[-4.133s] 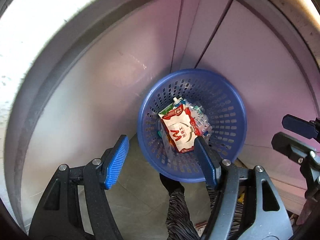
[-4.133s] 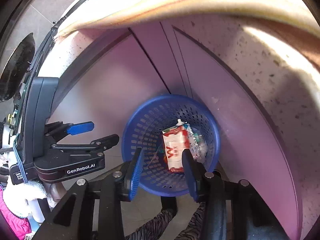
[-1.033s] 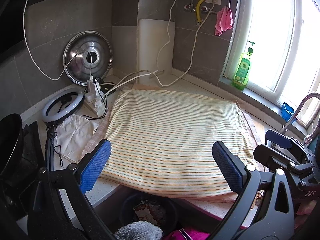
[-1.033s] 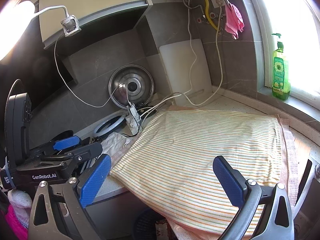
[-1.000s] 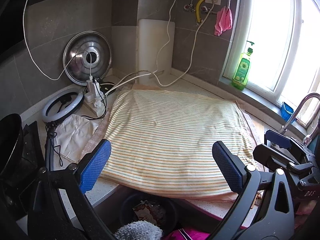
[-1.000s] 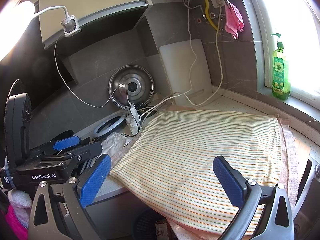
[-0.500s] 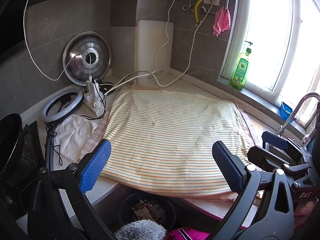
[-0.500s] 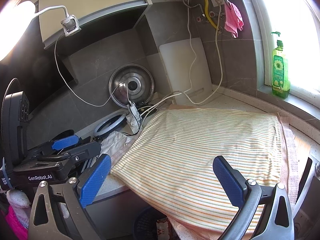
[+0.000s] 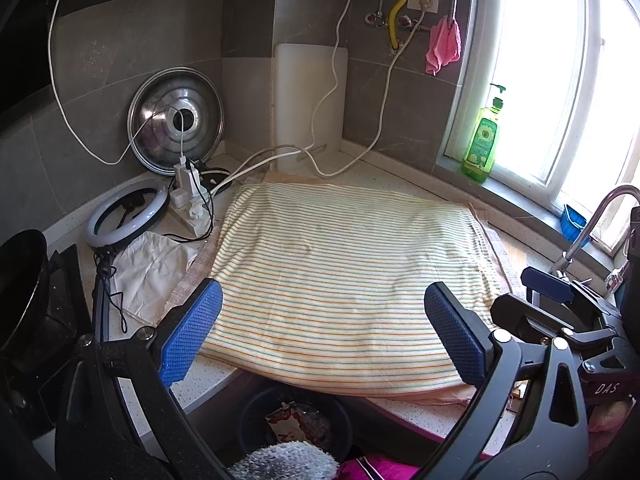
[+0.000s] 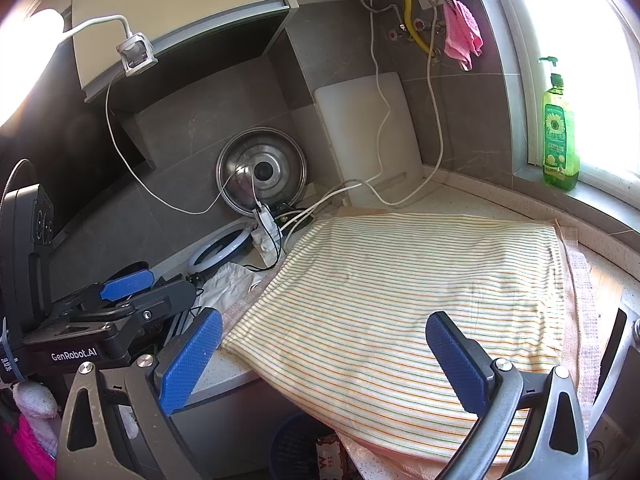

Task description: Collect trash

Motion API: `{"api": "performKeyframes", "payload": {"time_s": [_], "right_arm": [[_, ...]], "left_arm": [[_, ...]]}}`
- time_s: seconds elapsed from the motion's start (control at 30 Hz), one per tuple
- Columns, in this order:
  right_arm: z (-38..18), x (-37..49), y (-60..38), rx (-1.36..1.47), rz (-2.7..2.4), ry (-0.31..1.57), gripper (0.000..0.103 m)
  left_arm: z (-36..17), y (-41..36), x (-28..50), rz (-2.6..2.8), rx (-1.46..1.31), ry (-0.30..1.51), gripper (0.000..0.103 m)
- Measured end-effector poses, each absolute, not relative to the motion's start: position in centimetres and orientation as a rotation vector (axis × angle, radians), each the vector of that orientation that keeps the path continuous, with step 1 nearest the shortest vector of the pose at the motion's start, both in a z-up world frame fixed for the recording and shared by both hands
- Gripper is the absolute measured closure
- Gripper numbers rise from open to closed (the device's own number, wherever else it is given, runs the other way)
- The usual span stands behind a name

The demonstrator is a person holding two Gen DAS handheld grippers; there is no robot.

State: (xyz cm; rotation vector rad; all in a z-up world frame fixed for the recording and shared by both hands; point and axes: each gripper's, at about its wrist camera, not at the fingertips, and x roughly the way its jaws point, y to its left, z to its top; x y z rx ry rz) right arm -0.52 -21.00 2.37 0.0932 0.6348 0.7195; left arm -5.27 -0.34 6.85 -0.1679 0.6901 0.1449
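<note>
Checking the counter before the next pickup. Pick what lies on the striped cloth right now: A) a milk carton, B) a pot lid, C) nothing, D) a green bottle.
C: the striped cloth is bare in both wrist views; the green bottle stands on the windowsill, and the pot lid leans against the wall.

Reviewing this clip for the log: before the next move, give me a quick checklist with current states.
1. Left gripper open and holding nothing: ok.
2. Right gripper open and holding nothing: ok.
3. Striped cloth free of loose trash: ok, none shows on it.
4. Trash in the basket below the counter edge: ok, a carton shows inside.
5. Trash left elsewhere on the counter: cannot tell; a crumpled white piece lies by the ring light, but whether it is trash is unclear.
6. Path clear of cables: ok near the grippers; they run along the back of the counter.
</note>
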Motion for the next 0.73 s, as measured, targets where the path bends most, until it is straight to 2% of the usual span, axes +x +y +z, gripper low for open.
{"api": "performKeyframes", "payload": {"time_s": [0.73], "right_arm": [[1.71,-0.40,-21.06,0.109,0.709,0.663,0.000]], "left_arm": [[6.27,-0.15,-4.91,0.167,-0.174,0.703,0.001]]}}
